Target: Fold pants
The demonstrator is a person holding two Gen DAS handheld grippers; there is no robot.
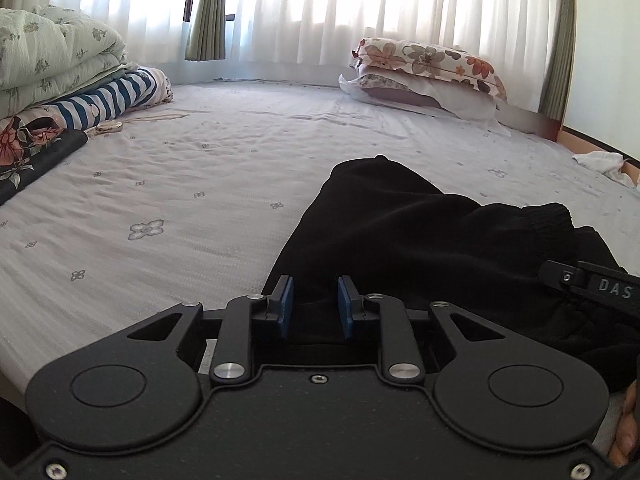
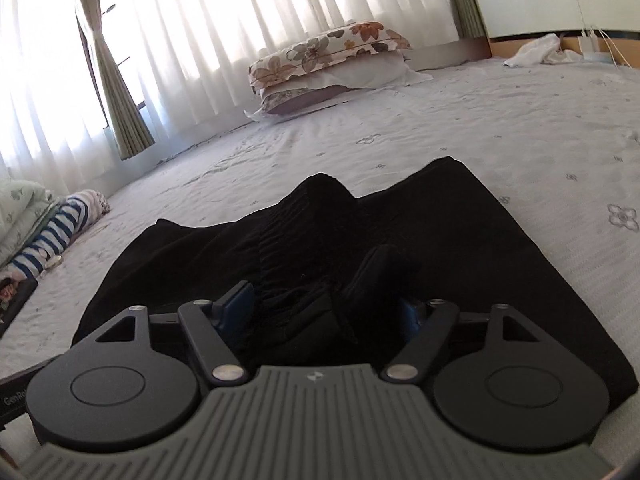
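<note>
A bed (image 1: 168, 184) is seen, covered by a pale lilac sheet dotted with small flower motifs. Black pants (image 1: 400, 224) are laid rumpled on it at the near side. Two stacked pillows (image 1: 428, 72), the top one floral, are set at the far edge. Folded bedding (image 1: 52, 60) and a striped cloth (image 1: 116, 96) are piled at the left.

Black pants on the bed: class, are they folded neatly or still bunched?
Still bunched. The black pants lie in a rumpled heap on the bed sheet, their elastic waistband peaking upward, edges uneven.
</note>
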